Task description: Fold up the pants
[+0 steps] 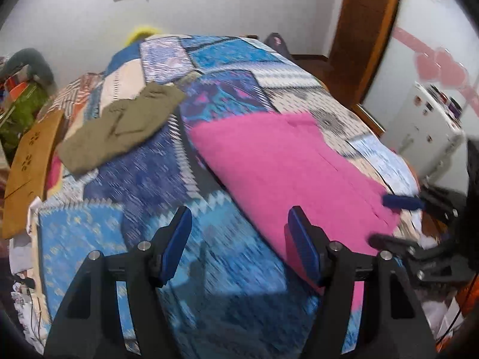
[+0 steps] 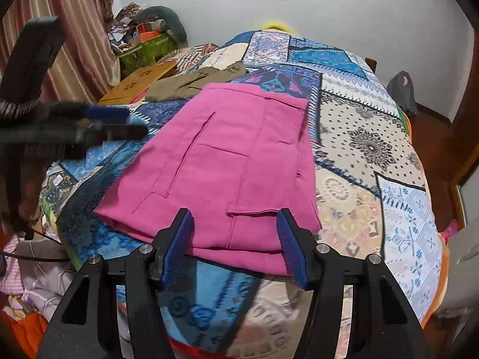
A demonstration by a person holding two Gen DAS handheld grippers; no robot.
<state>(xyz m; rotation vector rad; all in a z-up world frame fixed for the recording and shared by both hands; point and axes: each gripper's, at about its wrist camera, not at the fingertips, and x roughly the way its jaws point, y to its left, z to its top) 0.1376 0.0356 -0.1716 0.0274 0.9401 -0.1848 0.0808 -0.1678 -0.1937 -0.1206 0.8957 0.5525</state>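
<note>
I see a bed covered by a patchwork quilt [image 2: 371,137] in blues, creams and purples. On it lie the pink pants [image 2: 227,161], folded into a flat, roughly rectangular stack with seams and a pocket flap facing up.

My right gripper [image 2: 235,246] hangs just above the near edge of the pink pants. Its two blue-padded fingers [image 2: 176,245] stand wide apart and hold nothing. The folded edge of the pants runs between them, under the gap, and the rest of the stack stretches away from the gripper toward the far wall.

My left gripper [image 1: 239,246] is also spread wide and holds nothing. It hovers over bare quilt, and the pink pants [image 1: 278,167] lie ahead and to its right. Its right finger overlaps the near corner of the pants in the left wrist view; I cannot tell whether it touches the cloth. This view is blurred.

Each gripper shows in the other's camera: the right gripper [image 1: 392,221] at the far right edge of the pants, the left gripper [image 2: 116,122] blurred beside the pants' left side.

Further back on the quilt, well apart from the pink stack, lies an olive garment [image 1: 125,125], and beside it a tan cardboard box [image 1: 30,167].
</note>
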